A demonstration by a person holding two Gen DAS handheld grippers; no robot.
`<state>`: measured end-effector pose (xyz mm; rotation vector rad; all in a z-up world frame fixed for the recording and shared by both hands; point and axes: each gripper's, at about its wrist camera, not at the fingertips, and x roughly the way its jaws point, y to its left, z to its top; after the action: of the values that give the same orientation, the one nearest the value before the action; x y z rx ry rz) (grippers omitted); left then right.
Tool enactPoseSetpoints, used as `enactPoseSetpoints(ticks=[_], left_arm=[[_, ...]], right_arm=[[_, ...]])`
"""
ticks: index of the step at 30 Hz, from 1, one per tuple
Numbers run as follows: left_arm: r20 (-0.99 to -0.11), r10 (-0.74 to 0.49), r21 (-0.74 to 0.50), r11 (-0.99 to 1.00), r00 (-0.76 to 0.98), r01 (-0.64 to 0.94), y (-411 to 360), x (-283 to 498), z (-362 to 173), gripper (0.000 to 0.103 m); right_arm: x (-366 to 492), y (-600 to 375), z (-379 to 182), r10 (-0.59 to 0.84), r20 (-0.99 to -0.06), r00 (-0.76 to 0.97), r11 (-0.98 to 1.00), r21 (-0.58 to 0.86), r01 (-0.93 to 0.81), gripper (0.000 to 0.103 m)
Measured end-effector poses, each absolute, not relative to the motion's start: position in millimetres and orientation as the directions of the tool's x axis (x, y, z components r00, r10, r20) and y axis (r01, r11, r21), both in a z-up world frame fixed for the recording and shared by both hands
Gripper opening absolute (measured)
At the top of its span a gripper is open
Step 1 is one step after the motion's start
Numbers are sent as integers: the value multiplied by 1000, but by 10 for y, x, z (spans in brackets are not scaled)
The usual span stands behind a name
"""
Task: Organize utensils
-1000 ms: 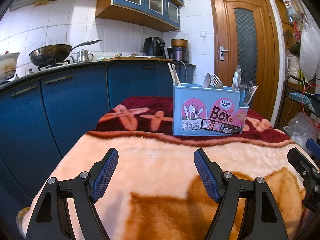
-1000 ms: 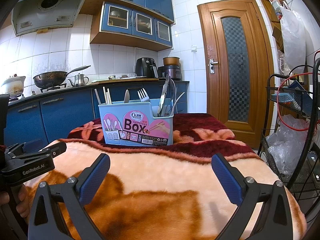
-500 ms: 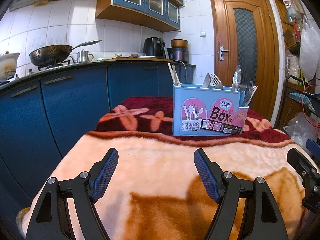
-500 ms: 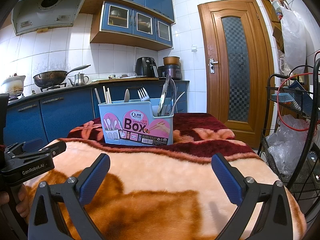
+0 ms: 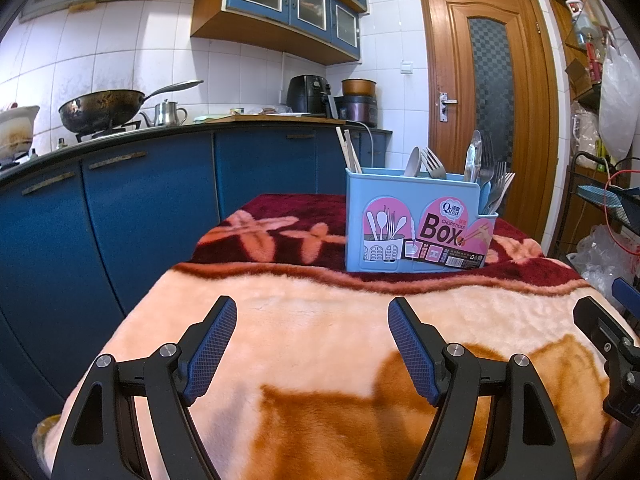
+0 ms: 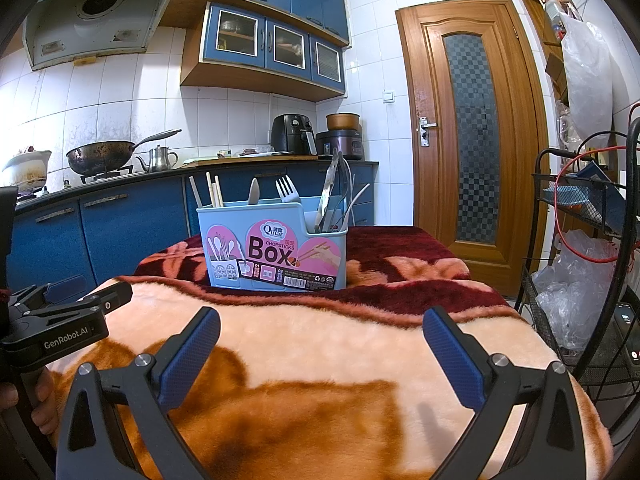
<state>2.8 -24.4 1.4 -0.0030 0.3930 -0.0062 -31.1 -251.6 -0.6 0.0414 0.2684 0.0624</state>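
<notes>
A light-blue utensil box (image 5: 416, 224) (image 6: 272, 252) with a pink "Box" label stands on the dark red far part of a blanket-covered table (image 5: 320, 320). Chopsticks (image 5: 348, 152) (image 6: 212, 190) rise from its left compartment, a spoon and fork (image 5: 432, 162) (image 6: 285, 190) from the middle, and several more metal utensils (image 5: 486, 168) (image 6: 334, 196) from the right. My left gripper (image 5: 312, 312) hovers open over the near peach part, nothing between its fingers. My right gripper (image 6: 320, 320) is likewise open and empty. Each gripper's body shows at the edge of the other's view.
Blue kitchen cabinets (image 5: 140, 208) with a counter, wok (image 5: 104, 108) and kettle run along the left. A wooden door (image 5: 488, 104) stands behind the table. A black wire rack (image 6: 580, 240) with plastic bags is at the right. A hand (image 6: 40, 404) holds the left gripper's handle.
</notes>
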Motion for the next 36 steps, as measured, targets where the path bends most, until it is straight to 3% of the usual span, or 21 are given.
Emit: enactPoseSetpoints(ticks=[36], left_arm=[[-383, -7, -4, 1000, 924, 5, -241, 28, 14, 80]], right_arm=[[-309, -2522, -4, 68, -266, 962, 997, 48, -57, 103]])
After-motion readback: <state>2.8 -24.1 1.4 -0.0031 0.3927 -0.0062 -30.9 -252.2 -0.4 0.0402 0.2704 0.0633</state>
